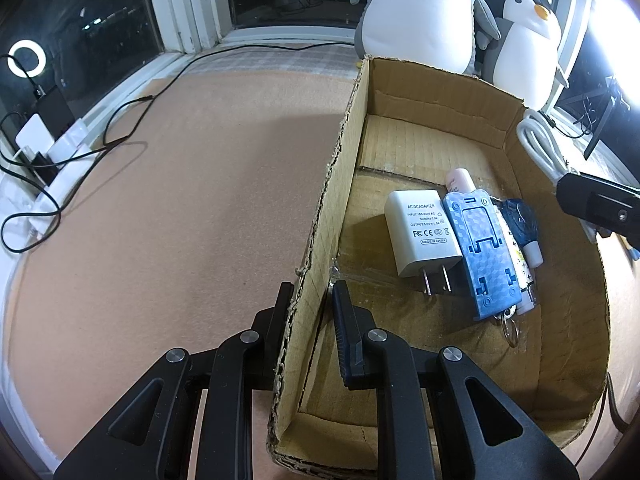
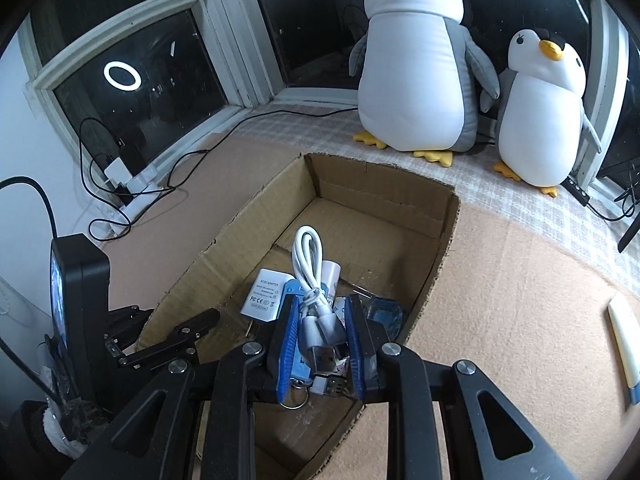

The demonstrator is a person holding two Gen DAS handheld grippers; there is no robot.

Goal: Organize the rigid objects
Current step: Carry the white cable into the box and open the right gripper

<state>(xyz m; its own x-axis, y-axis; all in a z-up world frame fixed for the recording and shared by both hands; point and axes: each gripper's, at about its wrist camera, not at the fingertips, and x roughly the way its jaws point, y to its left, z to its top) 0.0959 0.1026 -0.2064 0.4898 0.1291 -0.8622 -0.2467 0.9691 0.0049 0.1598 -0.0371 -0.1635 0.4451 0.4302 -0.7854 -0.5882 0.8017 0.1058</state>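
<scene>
Left wrist view, far left: power strip with plugged chargers and black cables along the window sill. Lower centre: left gripper clamped on the left wall of the cardboard box, one finger outside, one inside. Centre right, on the box floor: white AC/DC adapter, prongs toward the bottom of the frame; just beside it, touching, blue plastic folding stand; pink-capped tube poking out above the stand; small blue bottle at the stand's right edge; key ring below. Upper right: two plush penguins behind the box. Right wrist view, left edge: left gripper seen from the side on the box wall. Lower centre: right gripper closed on a bundled white USB cable, held over the box interior above the adapter and stand. Far right, on the tan mat: white pen-like stick, outside the box.
</scene>
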